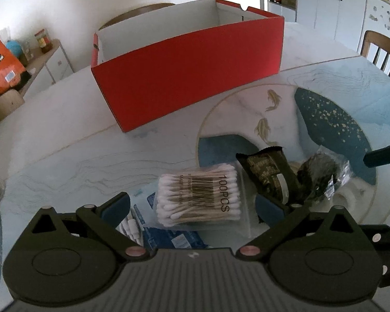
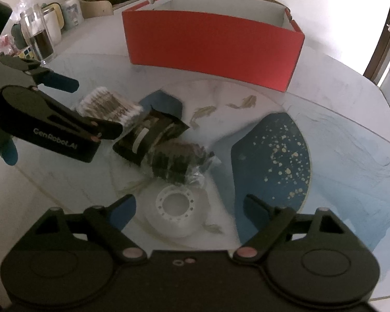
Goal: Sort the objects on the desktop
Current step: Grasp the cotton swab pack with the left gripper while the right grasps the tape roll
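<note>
Round marble-patterned table (image 1: 65, 161) carries an open red cardboard box (image 1: 189, 78) at the far side. Clear pack of cotton swabs (image 1: 199, 197) lies flat, swab sticks running left-right, between the spread, empty left tongs (image 1: 192, 208). Right tongs (image 2: 189, 210) open, empty, over a white tape roll (image 2: 174, 210).

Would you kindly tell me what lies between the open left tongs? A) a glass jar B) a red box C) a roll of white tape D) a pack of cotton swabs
D: the pack of cotton swabs, marked 100PCS, lies between the open left tongs.
</note>
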`<action>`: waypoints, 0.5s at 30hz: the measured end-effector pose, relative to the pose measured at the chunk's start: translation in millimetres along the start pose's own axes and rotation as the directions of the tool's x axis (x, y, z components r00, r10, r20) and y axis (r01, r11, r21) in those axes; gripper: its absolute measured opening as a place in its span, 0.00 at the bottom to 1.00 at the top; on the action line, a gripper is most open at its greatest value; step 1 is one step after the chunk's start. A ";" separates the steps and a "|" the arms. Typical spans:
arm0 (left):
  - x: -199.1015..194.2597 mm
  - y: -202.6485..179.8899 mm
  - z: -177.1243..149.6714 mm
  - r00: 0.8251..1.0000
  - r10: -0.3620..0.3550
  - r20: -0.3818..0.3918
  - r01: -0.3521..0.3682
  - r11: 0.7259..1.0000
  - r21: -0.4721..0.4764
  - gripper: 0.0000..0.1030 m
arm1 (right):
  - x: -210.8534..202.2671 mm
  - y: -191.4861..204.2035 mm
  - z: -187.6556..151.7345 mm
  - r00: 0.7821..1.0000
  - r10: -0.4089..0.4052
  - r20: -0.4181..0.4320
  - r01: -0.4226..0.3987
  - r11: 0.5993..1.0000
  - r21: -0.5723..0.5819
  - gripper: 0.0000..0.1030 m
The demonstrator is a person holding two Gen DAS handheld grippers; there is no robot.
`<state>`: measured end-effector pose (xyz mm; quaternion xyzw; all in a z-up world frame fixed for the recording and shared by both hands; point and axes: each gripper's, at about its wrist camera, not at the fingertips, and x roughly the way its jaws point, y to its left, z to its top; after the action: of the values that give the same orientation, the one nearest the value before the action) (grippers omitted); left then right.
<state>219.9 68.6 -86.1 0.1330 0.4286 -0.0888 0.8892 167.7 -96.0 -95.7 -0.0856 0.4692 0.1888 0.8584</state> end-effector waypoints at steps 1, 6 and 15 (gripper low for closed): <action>-0.5 -1.3 -1.0 1.000 0.001 0.008 -0.001 1.000 0.003 1.00 | 0.7 0.6 0.4 1.000 0.002 -0.003 -0.002 1.000 -0.001 0.87; -0.7 -4.1 -3.5 1.000 -0.001 0.027 0.001 1.000 0.013 0.99 | 4.6 1.7 1.6 1.000 0.003 -0.017 -0.003 1.000 -0.006 0.83; 2.3 -6.4 -4.8 0.999 -0.007 0.043 0.005 1.000 0.026 0.87 | 9.4 0.9 1.5 0.999 -0.005 -0.041 0.005 1.000 -0.002 0.78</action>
<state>216.0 64.0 -91.8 0.1411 0.4087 -0.0998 0.8961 173.0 -92.5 -102.8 -0.0912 0.4864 0.1853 0.8490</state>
